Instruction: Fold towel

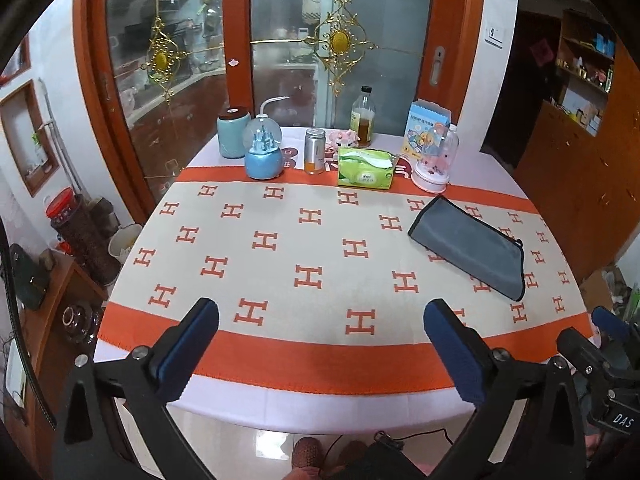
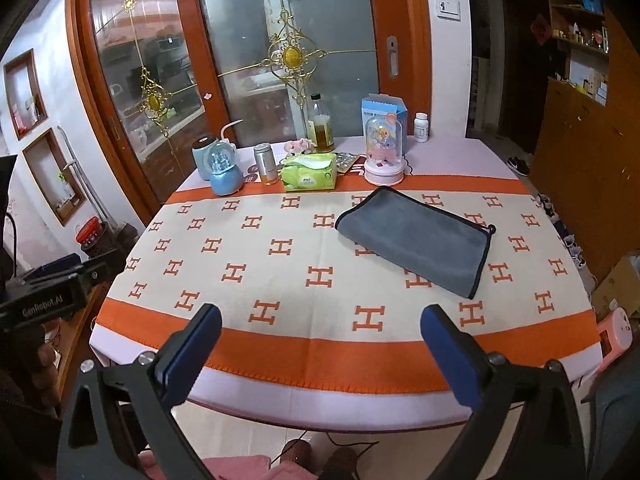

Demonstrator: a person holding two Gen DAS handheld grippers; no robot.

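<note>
A grey towel (image 1: 470,246) with a dark hem lies flat and folded on the right half of the table, set at a slant; it also shows in the right wrist view (image 2: 416,238). My left gripper (image 1: 320,322) is open and empty, held back over the table's near edge, well short of the towel. My right gripper (image 2: 320,326) is open and empty too, over the near edge, with the towel ahead and a little right. Part of the right gripper shows at the right edge of the left wrist view (image 1: 604,360).
The table (image 1: 280,404) carries a cream and orange cloth with H marks (image 2: 280,248). Along its far edge stand a blue snow globe (image 1: 262,152), a metal can (image 1: 314,151), a green tissue pack (image 1: 366,168), an oil bottle (image 1: 363,118), a box and a pink dome toy (image 2: 383,152).
</note>
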